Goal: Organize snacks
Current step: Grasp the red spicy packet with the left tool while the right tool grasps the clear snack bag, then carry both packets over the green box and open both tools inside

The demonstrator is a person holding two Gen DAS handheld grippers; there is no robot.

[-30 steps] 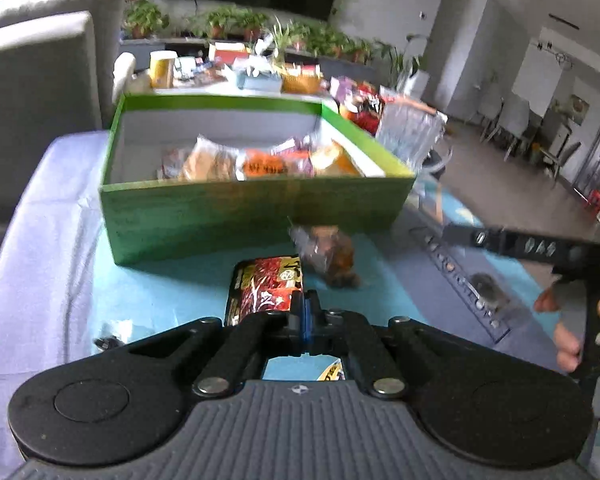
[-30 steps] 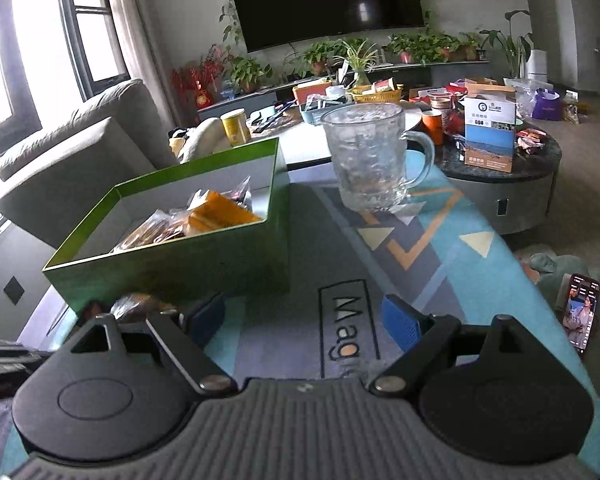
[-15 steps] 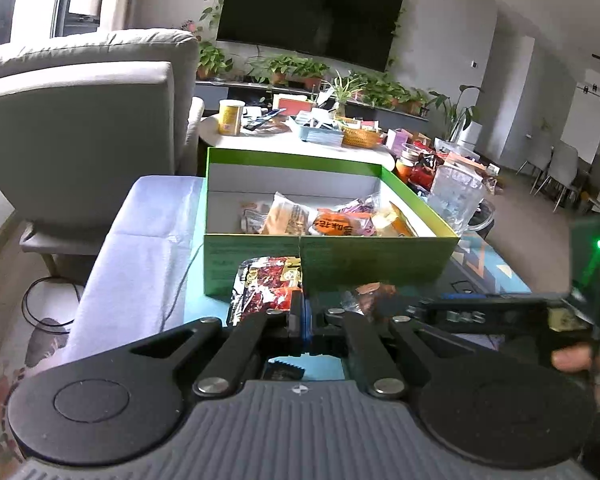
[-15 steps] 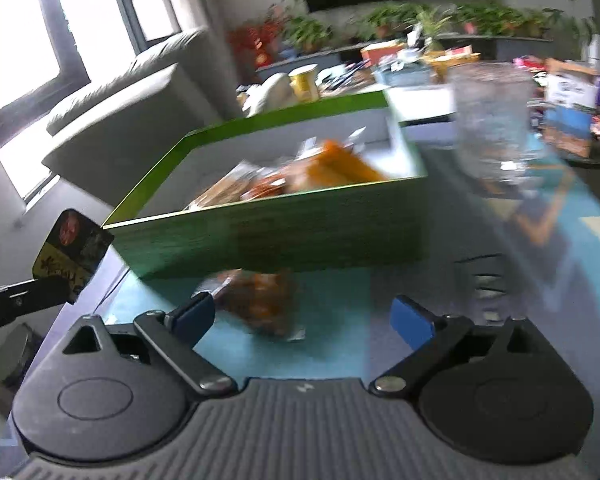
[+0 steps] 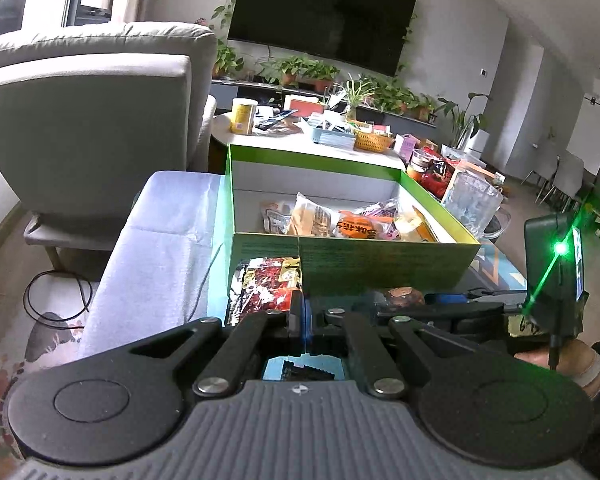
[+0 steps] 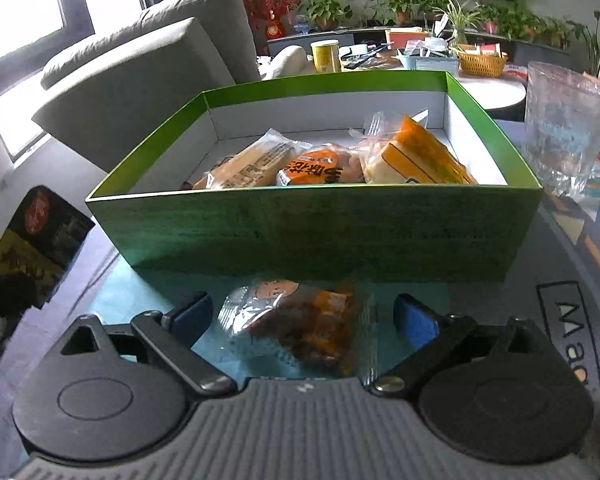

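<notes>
Left gripper (image 5: 300, 312) clamps a red packet (image 5: 264, 292); right gripper (image 6: 300, 316) straddles a clear-wrapped snack (image 6: 296, 324), unclamped.

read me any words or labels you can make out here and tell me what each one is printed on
"Mag", upside down and cut off: table mat.
Chinese characters on the orange snack pack in the green box: too blurred to read.
Red and black snack packet in the left claw: print unreadable.
Yellow canister: label too small.

The green box (image 6: 316, 228) walls off the front (its top stands open), glass mug (image 6: 566, 128) flanking.
</notes>
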